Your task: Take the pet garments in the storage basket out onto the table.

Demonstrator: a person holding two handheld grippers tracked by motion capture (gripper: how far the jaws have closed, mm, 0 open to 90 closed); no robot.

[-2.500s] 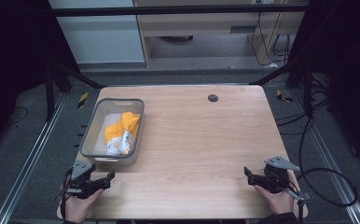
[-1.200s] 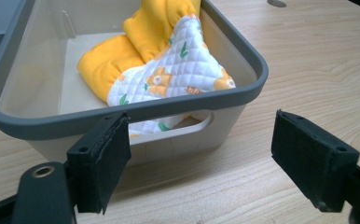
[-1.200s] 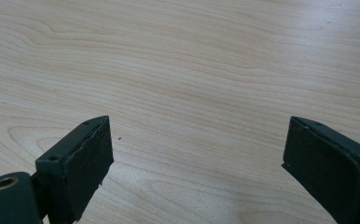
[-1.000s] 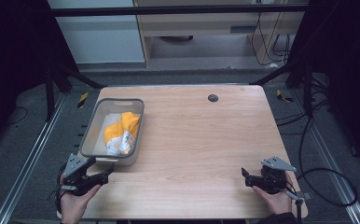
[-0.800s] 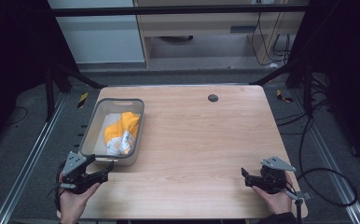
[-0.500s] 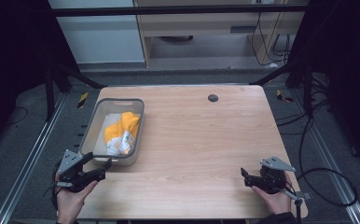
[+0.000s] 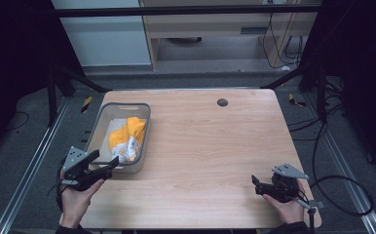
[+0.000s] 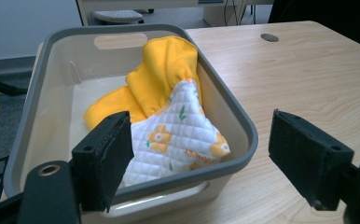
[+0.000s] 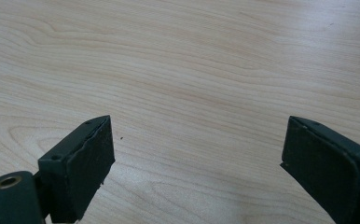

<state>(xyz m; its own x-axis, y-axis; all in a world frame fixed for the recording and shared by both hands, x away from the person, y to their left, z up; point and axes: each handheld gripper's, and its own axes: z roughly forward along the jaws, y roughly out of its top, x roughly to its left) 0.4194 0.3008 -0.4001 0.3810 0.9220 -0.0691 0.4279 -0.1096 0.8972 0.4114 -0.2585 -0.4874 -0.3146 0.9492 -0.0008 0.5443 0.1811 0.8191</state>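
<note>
A grey plastic bin stands at the table's left side and holds a bundled cloth, orange-yellow with a white quilted printed part. My left gripper hovers open just in front of the bin's near wall, its jaws wide apart and pointing into the bin, with nothing between them. My right gripper rests low over the table's near right corner, open, its jaws spread above bare wood.
The wooden table has a round dark cable hole near its far edge. Dark floor, metal frame rails and cables surround the table. A cabinet stands behind it.
My left gripper has lifted off the table's near left edge and turned toward the bin's front wall. The right gripper has barely moved.
</note>
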